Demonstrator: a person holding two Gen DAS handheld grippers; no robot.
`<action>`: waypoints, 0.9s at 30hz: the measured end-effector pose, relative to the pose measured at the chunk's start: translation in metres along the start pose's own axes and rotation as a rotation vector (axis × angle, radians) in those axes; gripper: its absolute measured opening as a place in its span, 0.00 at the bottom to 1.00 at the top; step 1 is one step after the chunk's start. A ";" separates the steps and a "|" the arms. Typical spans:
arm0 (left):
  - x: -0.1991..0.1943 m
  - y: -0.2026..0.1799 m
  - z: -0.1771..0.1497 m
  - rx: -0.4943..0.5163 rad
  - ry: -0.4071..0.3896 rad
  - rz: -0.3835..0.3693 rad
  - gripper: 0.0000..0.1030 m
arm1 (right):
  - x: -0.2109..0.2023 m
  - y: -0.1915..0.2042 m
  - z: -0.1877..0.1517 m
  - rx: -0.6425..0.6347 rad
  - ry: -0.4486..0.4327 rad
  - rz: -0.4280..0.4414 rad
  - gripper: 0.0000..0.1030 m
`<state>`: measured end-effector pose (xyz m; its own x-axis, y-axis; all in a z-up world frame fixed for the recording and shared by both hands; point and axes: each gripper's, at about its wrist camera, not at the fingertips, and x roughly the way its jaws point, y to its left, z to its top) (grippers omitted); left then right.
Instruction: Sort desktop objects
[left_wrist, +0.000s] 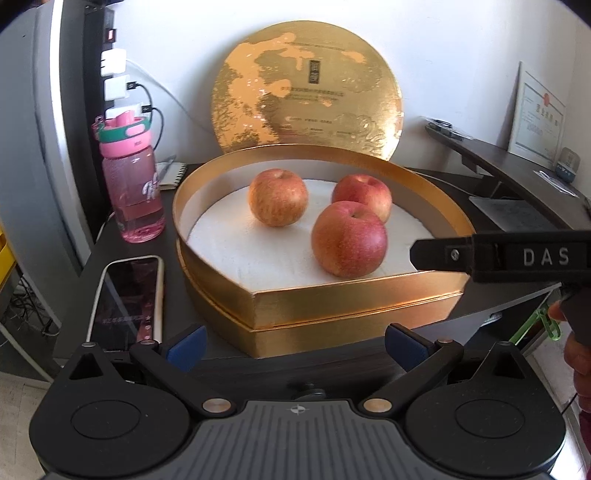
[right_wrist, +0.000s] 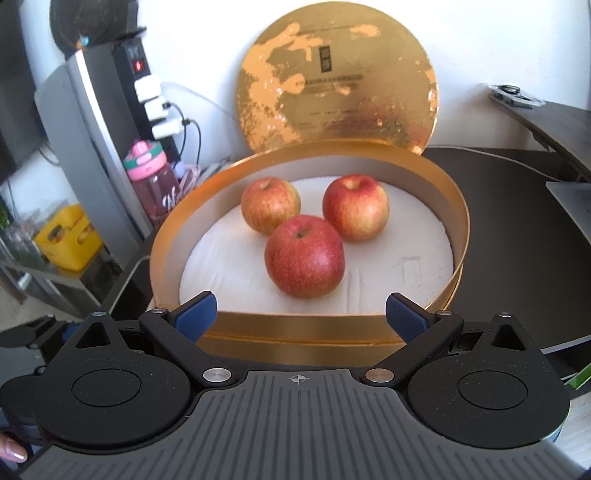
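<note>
Three red apples lie on the white lining of a round gold box (left_wrist: 218, 173): the nearest apple (left_wrist: 349, 239), a paler one (left_wrist: 277, 196) at the back left, and a third (left_wrist: 364, 195) behind. In the right wrist view the same box (right_wrist: 303, 325) holds the nearest apple (right_wrist: 304, 256) and the other two (right_wrist: 269, 205) (right_wrist: 356, 206). My left gripper (left_wrist: 295, 345) hangs open in front of the box's near wall, nothing between its fingers. My right gripper (right_wrist: 301, 314) is open just above the box's front rim; it also shows over the box's right rim in the left wrist view (left_wrist: 417, 254).
The gold lid (left_wrist: 306, 92) leans upright against the wall behind the box. A pink water bottle (left_wrist: 131, 177) and a phone (left_wrist: 127, 299) lie left of the box on the dark desk (left_wrist: 491, 295). A power strip (left_wrist: 110, 74) with chargers, a notepad (left_wrist: 170, 171), papers and a framed certificate (left_wrist: 537, 114) stand around.
</note>
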<state>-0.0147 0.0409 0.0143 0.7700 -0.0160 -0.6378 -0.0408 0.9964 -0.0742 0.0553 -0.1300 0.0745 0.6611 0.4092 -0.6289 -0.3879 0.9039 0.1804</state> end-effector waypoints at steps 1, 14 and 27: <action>0.000 -0.002 0.001 0.005 -0.001 -0.001 1.00 | 0.000 -0.004 0.003 0.002 -0.009 -0.002 0.98; 0.010 0.011 0.064 0.051 -0.138 0.019 1.00 | -0.003 -0.053 0.040 0.031 -0.122 -0.028 0.98; 0.095 0.080 0.198 -0.060 -0.381 -0.033 1.00 | 0.047 -0.135 0.130 0.049 -0.327 0.044 0.99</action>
<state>0.1809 0.1356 0.0999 0.9525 -0.0042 -0.3046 -0.0411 0.9890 -0.1419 0.2223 -0.2161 0.1190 0.8187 0.4593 -0.3446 -0.3947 0.8861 0.2432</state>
